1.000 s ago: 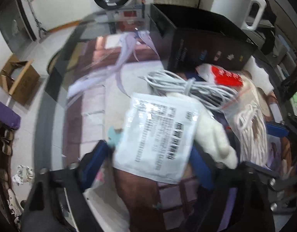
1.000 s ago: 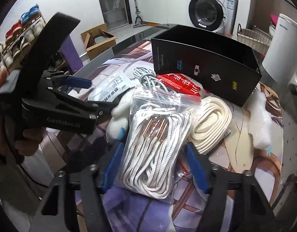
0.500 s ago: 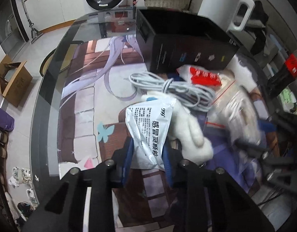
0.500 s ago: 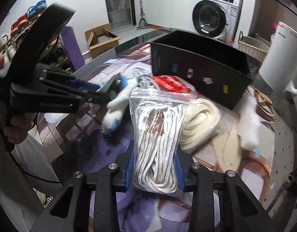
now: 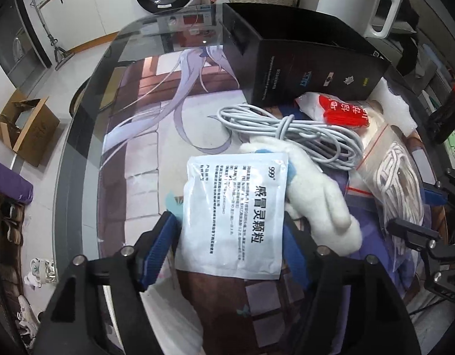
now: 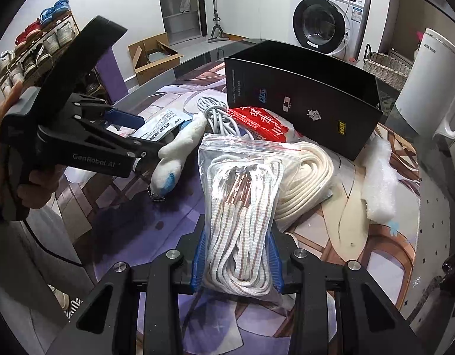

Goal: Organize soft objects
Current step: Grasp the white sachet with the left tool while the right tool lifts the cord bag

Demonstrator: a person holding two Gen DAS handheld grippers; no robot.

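Gripping a zip bag of white laces (image 6: 240,222) between its blue pads, the right gripper (image 6: 237,259) is nearly closed on it above the printed table mat (image 6: 360,251). The left gripper (image 5: 231,250) is opening, its jaws set around a white sachet (image 5: 236,216); whether the pads touch it is hard to tell. A white plush toy (image 5: 313,195), grey cable (image 5: 289,136) and black box (image 6: 304,97) sit nearby.
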